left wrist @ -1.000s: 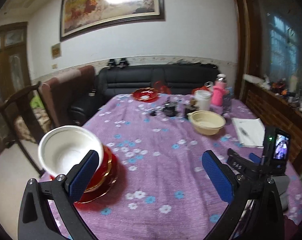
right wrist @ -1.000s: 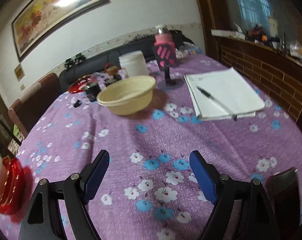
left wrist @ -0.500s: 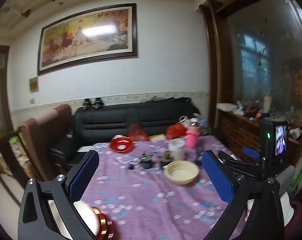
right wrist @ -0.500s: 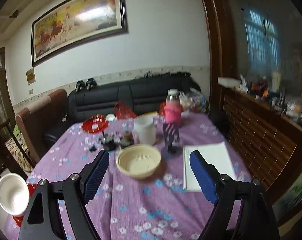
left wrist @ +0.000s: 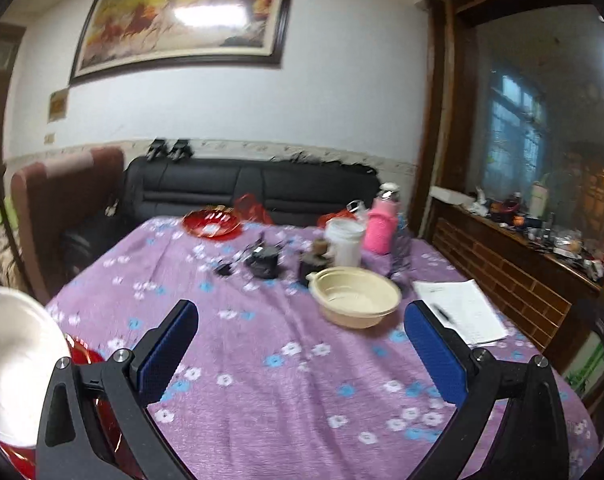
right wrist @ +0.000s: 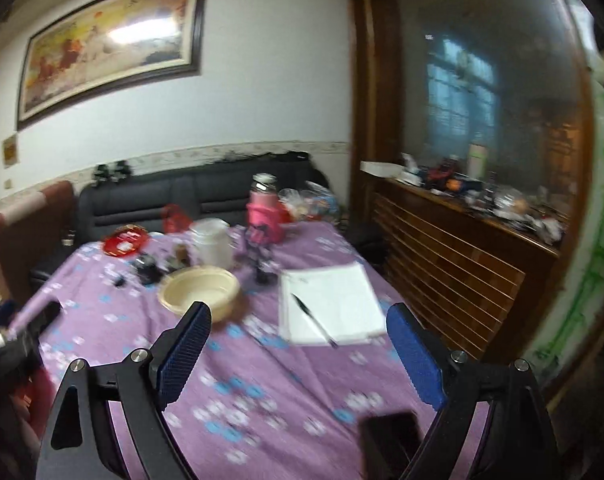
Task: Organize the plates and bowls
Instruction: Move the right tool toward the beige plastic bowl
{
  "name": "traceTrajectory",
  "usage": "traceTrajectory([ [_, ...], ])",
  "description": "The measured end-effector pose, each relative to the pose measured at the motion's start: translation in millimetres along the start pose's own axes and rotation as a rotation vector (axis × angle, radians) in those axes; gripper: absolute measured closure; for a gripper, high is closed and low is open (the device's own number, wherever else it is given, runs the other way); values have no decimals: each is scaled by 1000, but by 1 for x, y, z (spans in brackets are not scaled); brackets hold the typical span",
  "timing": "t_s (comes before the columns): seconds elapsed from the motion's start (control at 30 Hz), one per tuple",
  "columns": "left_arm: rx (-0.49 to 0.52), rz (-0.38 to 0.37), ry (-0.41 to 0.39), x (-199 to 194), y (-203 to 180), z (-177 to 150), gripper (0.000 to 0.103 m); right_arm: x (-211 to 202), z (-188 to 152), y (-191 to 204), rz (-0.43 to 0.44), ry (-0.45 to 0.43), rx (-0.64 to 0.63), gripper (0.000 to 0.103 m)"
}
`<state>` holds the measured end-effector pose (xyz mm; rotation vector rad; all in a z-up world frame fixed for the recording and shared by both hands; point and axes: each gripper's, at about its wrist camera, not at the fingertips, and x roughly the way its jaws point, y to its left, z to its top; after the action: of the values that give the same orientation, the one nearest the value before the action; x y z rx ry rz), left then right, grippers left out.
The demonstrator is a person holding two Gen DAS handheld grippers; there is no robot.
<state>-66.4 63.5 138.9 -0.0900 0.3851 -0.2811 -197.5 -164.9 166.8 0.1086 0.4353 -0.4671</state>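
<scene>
Left wrist view first: the left gripper (left wrist: 300, 350) hangs above a purple flowered tablecloth (left wrist: 262, 400), jaws spread wide with nothing between them. At the far left edge a white bowl (left wrist: 14, 360) sits on red plates (left wrist: 84, 358), partly hidden behind the gripper's frame. A cream bowl (left wrist: 356, 302) rests mid-table, near a notepad (left wrist: 460, 314) with a pen (left wrist: 442, 312). Behind it stand a white tub (left wrist: 344, 240) and a pink bottle (left wrist: 380, 226); a red plate (left wrist: 212, 224) lies at the table's far end.

Right wrist view: the right gripper (right wrist: 298, 354) has just been opening and its jaws stand wide and empty over the cloth. The cream bowl (right wrist: 200, 290) lies just beyond its left finger (right wrist: 184, 354), apart from it, and the notepad (right wrist: 330, 304) beside the bowl. A dark phone (right wrist: 390, 440) lies near the bottom edge. The picture is blurred.
</scene>
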Motion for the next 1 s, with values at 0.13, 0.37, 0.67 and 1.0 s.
traceTrajectory([
  [0.13, -85, -17, 67, 17, 23, -5, 0, 16, -24, -25, -45, 91, 132, 11],
  [0.37, -82, 18, 115, 32, 33, -15, 0, 42, -24, -20, -21, 135, 194, 11],
  [0.67, -35, 48, 163, 45, 22, -26, 0, 55, -27, 10, 63, 141, 132, 11],
  [1.0, -40, 73, 240, 64, 26, -34, 0, 117, 0, 30, 190, 227, 144, 11],
])
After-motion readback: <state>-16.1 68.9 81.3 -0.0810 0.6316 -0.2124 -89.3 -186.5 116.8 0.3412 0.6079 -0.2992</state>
